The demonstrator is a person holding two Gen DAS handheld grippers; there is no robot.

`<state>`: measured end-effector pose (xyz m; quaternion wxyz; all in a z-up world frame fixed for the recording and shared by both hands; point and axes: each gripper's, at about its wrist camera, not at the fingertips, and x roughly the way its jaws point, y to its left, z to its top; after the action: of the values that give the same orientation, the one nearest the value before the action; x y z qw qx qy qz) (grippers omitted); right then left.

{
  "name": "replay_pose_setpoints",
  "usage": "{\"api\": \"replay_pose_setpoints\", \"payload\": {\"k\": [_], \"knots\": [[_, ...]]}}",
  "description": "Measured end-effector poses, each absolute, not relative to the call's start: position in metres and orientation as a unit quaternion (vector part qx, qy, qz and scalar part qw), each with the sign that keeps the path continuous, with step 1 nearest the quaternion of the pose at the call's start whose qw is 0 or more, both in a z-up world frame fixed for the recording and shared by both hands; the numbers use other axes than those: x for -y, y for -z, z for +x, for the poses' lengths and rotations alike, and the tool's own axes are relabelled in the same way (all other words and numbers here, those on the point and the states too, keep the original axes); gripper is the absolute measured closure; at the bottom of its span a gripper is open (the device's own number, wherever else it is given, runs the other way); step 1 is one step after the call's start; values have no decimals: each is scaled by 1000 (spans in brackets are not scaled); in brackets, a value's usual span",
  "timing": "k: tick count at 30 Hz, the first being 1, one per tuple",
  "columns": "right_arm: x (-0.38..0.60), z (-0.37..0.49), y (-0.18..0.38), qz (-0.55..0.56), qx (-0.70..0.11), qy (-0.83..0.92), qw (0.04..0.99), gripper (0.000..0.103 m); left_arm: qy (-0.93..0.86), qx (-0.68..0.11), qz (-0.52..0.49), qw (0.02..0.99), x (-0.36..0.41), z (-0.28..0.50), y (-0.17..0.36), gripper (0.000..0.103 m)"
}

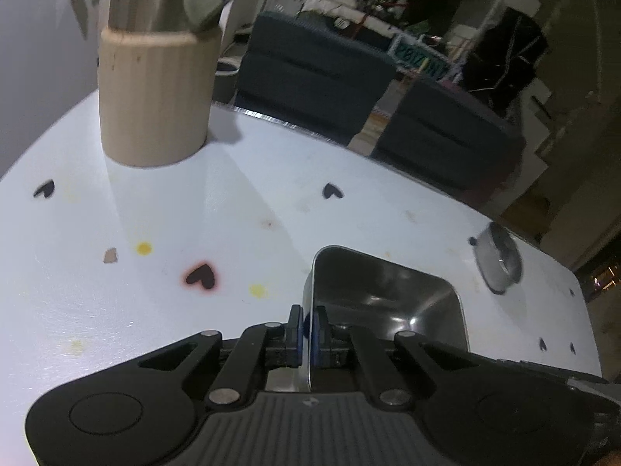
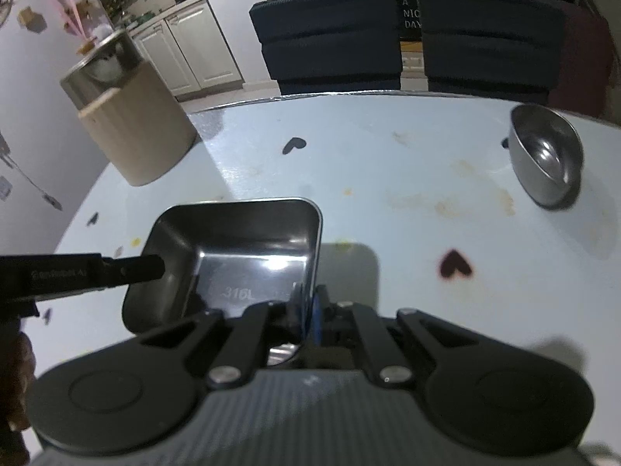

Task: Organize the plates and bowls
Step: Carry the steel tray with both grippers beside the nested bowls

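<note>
A rectangular steel tray (image 1: pixel 388 299) with rounded corners is held by both grippers. My left gripper (image 1: pixel 309 322) is shut on the tray's left rim, with the thin wall pinched between its blue pads. My right gripper (image 2: pixel 310 310) is shut on the right rim of the same tray (image 2: pixel 240 256), and the left gripper's finger (image 2: pixel 136 268) shows on the opposite side. The tray throws a shadow on the table to its right. A round steel bowl (image 2: pixel 547 159) rests tilted on the table at the far right, also visible as the bowl (image 1: pixel 498 262) in the left wrist view.
A beige ribbed holder (image 1: pixel 155 97) with a steel container in it stands at the far left of the white table (image 1: pixel 194 213), which carries heart marks and stains. Two dark chairs (image 2: pixel 330 31) stand behind the far table edge. A hand shows at the left edge of the right wrist view.
</note>
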<state>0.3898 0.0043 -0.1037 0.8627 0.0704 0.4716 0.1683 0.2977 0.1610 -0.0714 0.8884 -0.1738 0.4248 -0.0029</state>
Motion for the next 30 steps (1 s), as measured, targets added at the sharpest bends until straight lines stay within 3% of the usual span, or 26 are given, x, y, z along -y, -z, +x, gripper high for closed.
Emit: {"api": "replay_pose_setpoints", "payload": {"k": [13,30], "knots": [[3,309,63,75,-458,-205,862,93,46,-399,-132,906,-160,218,40,99],[-16,260,80,28,-485,-224,845,90,37,-438,-67,896,-154,183,63,102]]}}
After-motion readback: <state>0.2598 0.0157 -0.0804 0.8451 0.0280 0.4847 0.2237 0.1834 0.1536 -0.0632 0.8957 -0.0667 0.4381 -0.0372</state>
